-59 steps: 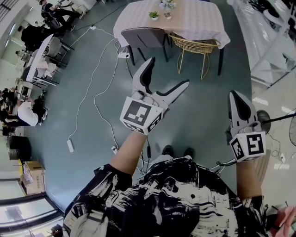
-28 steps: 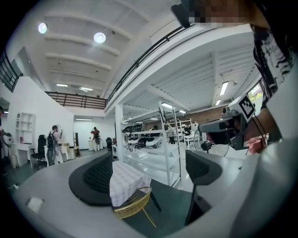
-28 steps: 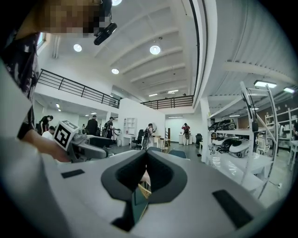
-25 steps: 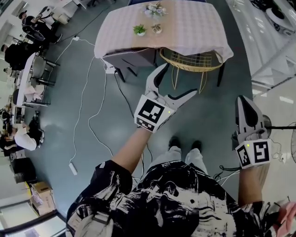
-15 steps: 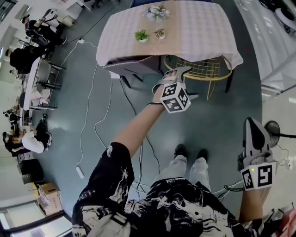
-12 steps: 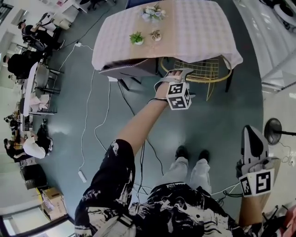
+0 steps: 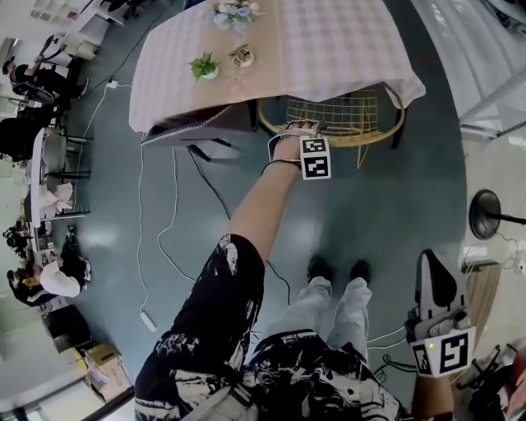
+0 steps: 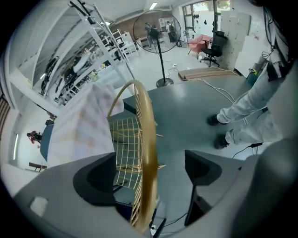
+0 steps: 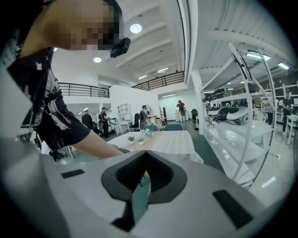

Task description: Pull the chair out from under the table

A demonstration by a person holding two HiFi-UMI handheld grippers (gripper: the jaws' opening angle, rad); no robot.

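Note:
A gold wire chair (image 7: 345,115) stands tucked under the table (image 7: 329,41) with the pale checked cloth. My left gripper (image 7: 298,129) is stretched out to the near left part of the chair's back rim. In the left gripper view the gold rim (image 8: 146,153) runs between the two dark fingers (image 8: 95,179), and the left gripper (image 8: 149,174) is open with gaps on both sides. My right gripper (image 7: 436,275) hangs low at the right, far from the chair. Its jaws meet with nothing between them, as the right gripper (image 9: 145,172) view shows.
A grey chair (image 7: 197,127) sits under the table's left end. Small plants (image 7: 204,66) and flowers (image 7: 234,11) stand on the table. Cables (image 7: 164,230) trail over the floor at the left. A fan's base (image 7: 486,215) stands at the right. The person's feet (image 7: 333,270) are behind the chair.
The left arm has reached forward, from mid-air to the chair's gold rim. The table and chair have come nearer. The right gripper has sunk lower and stays shut.

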